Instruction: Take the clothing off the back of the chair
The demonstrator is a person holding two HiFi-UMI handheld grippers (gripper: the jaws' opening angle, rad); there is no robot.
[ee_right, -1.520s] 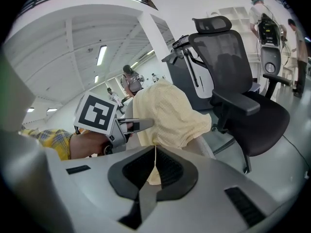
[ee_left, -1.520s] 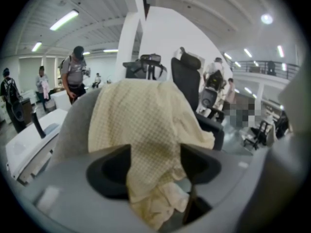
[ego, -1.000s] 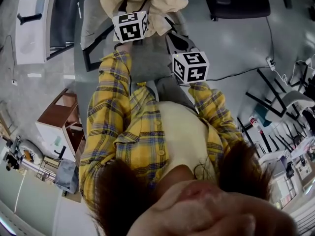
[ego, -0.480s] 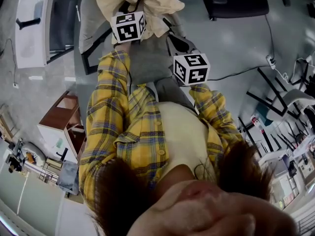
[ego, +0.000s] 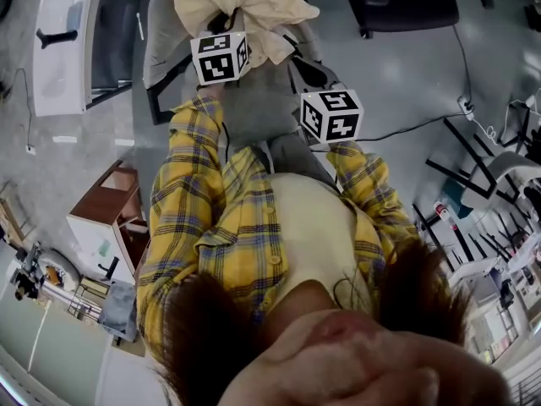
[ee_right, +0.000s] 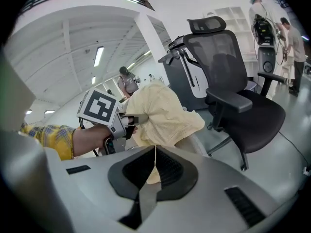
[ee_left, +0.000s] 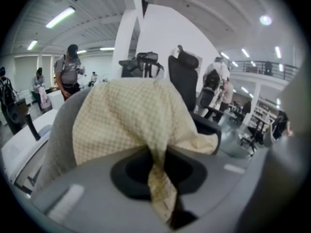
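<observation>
The left claw (ee_left: 156, 150) was clamped on a bunched fold of the cream garment (ee_left: 125, 114), with a twisted tail of cloth running back between its jaws toward the camera. That deep bite suited a lift, since a loose pinch would likely have let the soft fabric slide out.

The right claw (ee_right: 155, 148) was drawn closed too. A thin cream strip ran along the seam between its jaws, so I judged it to be nipping a lower edge of the same cloth, nearer to the person and to the right of the other claw. Two grips set apart would spread the load and stop one side from dragging.

The garment itself lay heaped over the top of the grey chair back (ee_left: 59, 132), gathered upward around the left claw but not yet clear of it. Its right-hand flap hung past the chair's edge.

Further out, a black office chair (ee_right: 228, 67) stood to the far right, well apart. A white desk (ego: 59, 41) lay at the far left, also clear of the lifting path.
</observation>
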